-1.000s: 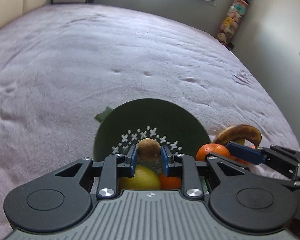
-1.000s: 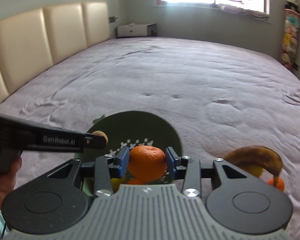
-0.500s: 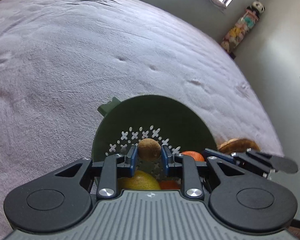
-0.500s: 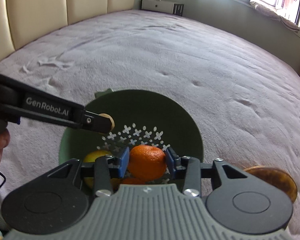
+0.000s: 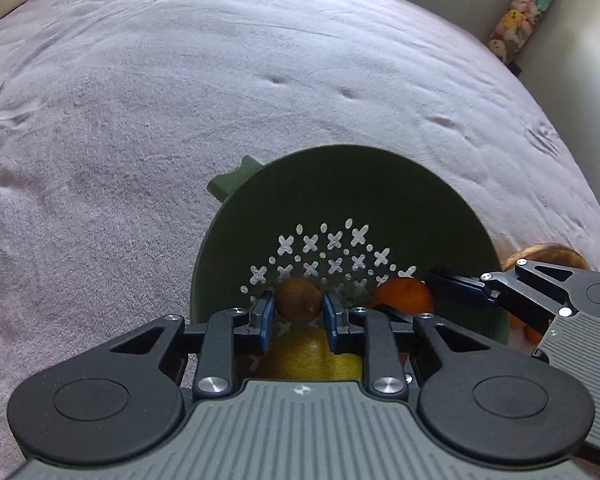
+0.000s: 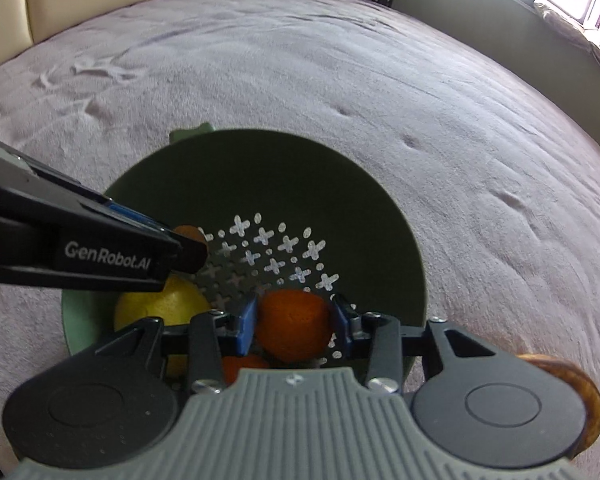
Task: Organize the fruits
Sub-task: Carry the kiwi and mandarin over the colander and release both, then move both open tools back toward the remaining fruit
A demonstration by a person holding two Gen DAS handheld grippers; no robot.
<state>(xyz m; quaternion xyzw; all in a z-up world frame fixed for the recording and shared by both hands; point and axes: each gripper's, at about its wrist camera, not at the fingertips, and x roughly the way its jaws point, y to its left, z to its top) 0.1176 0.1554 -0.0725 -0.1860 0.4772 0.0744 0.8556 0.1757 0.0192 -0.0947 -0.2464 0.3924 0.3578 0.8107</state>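
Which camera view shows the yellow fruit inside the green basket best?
The right wrist view: the yellow fruit lies in the green basket with most of its rounded top exposed. In the left wrist view, only a strip of it shows, below the left gripper and its small brown fruit.

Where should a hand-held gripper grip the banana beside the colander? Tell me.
Grip the banana across its narrow curved body, coming from above: it lies on the bed outside the green colander. It is mostly hidden, so this is a guess.
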